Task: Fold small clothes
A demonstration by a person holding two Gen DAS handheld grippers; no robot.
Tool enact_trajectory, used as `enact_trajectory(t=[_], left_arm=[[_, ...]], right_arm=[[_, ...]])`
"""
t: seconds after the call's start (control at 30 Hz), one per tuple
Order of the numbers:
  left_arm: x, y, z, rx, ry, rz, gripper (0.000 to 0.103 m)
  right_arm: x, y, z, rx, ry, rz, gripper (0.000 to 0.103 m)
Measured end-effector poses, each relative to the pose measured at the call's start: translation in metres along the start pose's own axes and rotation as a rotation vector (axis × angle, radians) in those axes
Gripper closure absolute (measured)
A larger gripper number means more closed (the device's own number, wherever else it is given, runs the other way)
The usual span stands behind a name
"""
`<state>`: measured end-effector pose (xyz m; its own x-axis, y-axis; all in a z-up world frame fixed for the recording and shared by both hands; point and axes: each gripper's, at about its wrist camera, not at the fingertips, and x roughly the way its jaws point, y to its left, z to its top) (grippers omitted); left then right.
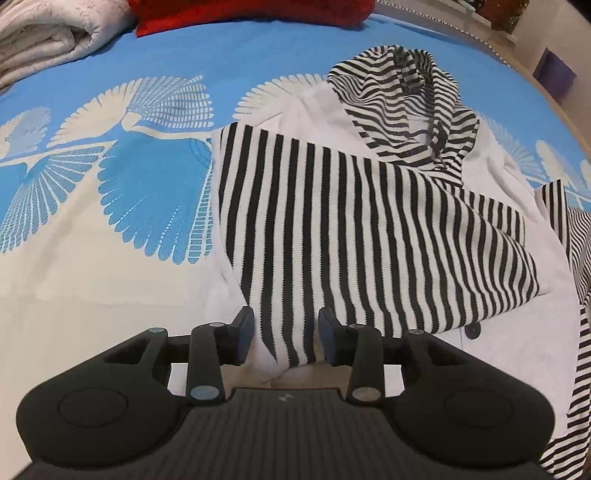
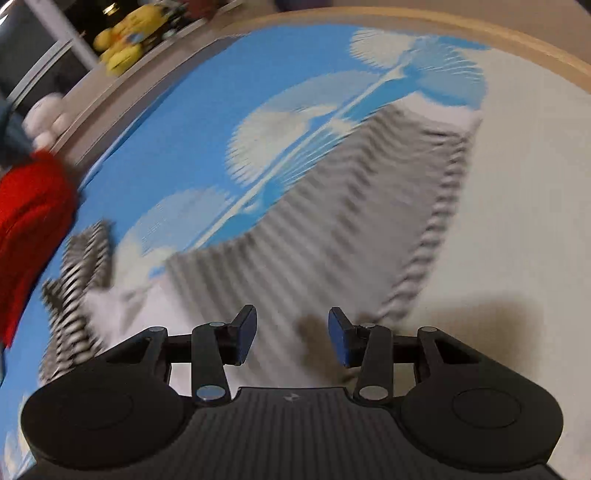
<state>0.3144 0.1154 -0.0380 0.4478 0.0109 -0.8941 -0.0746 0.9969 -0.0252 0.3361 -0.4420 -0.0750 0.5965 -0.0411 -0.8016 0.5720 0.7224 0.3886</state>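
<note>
A small white hooded top with black-and-white striped sleeves and hood lies on the bed. One striped sleeve is folded across the white body; the striped hood lies at the far end. My left gripper is open, its jaws either side of the sleeve's near end without closing on it. My right gripper is open and empty above the other striped sleeve; that view is motion-blurred. The hood shows at the left there.
The bed cover is blue and white with a fan pattern. A folded white blanket and a red cushion lie at the far edge. A wooden bed edge and yellow soft toys show in the right wrist view.
</note>
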Motion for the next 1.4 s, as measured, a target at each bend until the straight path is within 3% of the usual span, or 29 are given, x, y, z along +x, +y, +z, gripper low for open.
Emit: enact_trajectory(t=[0.13,0.27,0.5,0.6,0.73,0.83,0.97,1.03,1.1,1.33,1.4], left_arm=[[-0.002,-0.003,0.001,0.001,-0.007,-0.01,0.061],[-0.002,-0.005,0.0,0.006,-0.007,-0.011,0.061],[-0.003,-0.005,-0.001,0.014,-0.011,-0.011,0.061],[-0.002,-0.005,-0.001,0.016,-0.01,-0.009,0.061],[0.0,-0.004,0.0,0.016,-0.007,-0.006,0.061],[-0.001,-0.004,0.0,0.017,-0.009,-0.008,0.061],[-0.002,-0.004,0.0,0.013,-0.012,-0.007,0.061],[-0.002,-0.004,0.0,0.014,-0.013,-0.008,0.061],[-0.002,-0.005,-0.001,0.019,-0.013,-0.007,0.061],[-0.002,-0.007,-0.001,0.026,-0.011,-0.005,0.061],[-0.002,-0.006,-0.002,0.026,-0.013,-0.005,0.061]], right_arm=[[0.01,-0.052,0.022,0.107,-0.032,-0.071,0.058],[0.024,-0.086,0.035,0.232,-0.051,-0.062,0.058],[0.047,-0.106,0.042,0.282,-0.132,-0.009,0.06],[0.05,-0.102,0.046,0.247,-0.154,-0.037,0.071],[0.051,-0.103,0.046,0.267,-0.164,-0.053,0.097],[0.048,-0.103,0.046,0.283,-0.181,-0.054,0.101],[0.038,-0.098,0.045,0.29,-0.225,-0.032,0.101],[0.04,-0.099,0.046,0.312,-0.211,-0.047,0.097],[0.049,-0.106,0.046,0.354,-0.174,-0.059,0.086],[0.055,-0.108,0.047,0.389,-0.184,0.0,0.086],[0.054,-0.105,0.047,0.372,-0.192,-0.013,0.097]])
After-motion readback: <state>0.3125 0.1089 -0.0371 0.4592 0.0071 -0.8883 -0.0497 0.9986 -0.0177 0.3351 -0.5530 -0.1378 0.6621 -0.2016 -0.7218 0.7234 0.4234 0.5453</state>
